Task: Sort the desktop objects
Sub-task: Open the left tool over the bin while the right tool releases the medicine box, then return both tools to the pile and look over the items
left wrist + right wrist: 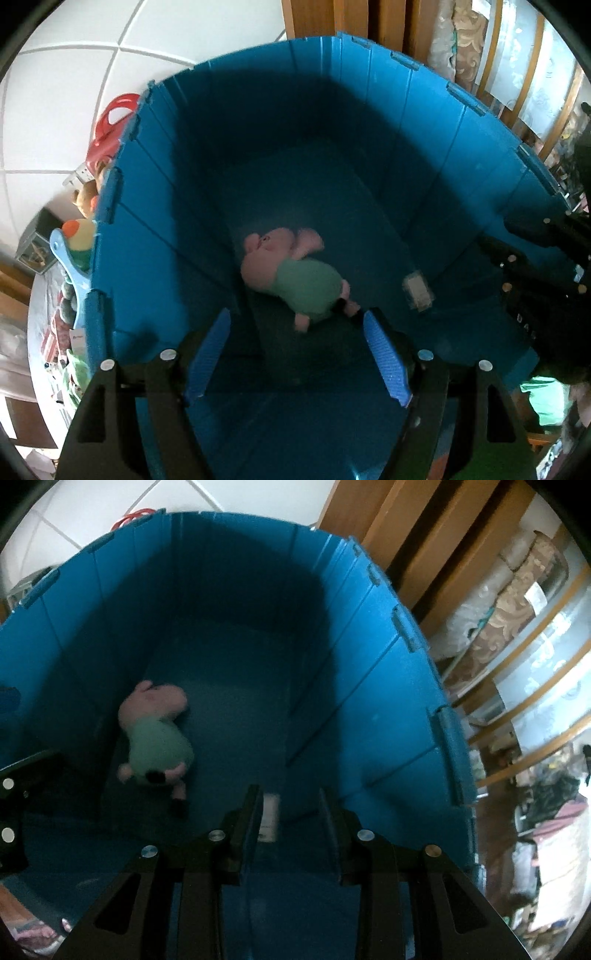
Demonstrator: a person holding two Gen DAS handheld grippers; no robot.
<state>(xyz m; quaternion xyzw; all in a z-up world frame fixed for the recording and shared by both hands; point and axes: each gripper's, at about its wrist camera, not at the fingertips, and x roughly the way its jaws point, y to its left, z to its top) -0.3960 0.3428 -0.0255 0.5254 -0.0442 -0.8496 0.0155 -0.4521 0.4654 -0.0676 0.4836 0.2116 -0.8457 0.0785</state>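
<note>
A large blue plastic bin (155, 206) is filling both views, its ribbed walls rising around a dark floor. Both grippers are pointing down into it from above the near rim. Outside the left wall, a pile of toys is showing, among them a red plastic ring handle (116, 118) and a green-and-yellow plush (79, 240).

A pink pig plush in a green dress (295, 273) is lying on the bin floor on its side, near the left wall in the right wrist view. The left gripper (297, 354) is hanging over it with its blue-padded jaws spread wide and empty, clear of the plush.

The right gripper (290, 827) is holding its jaws narrowly parted with nothing pinched between the pads. A small pale card-like item (269, 814) is lying on the bin floor just beyond its left finger; what it is I cannot tell.
</note>
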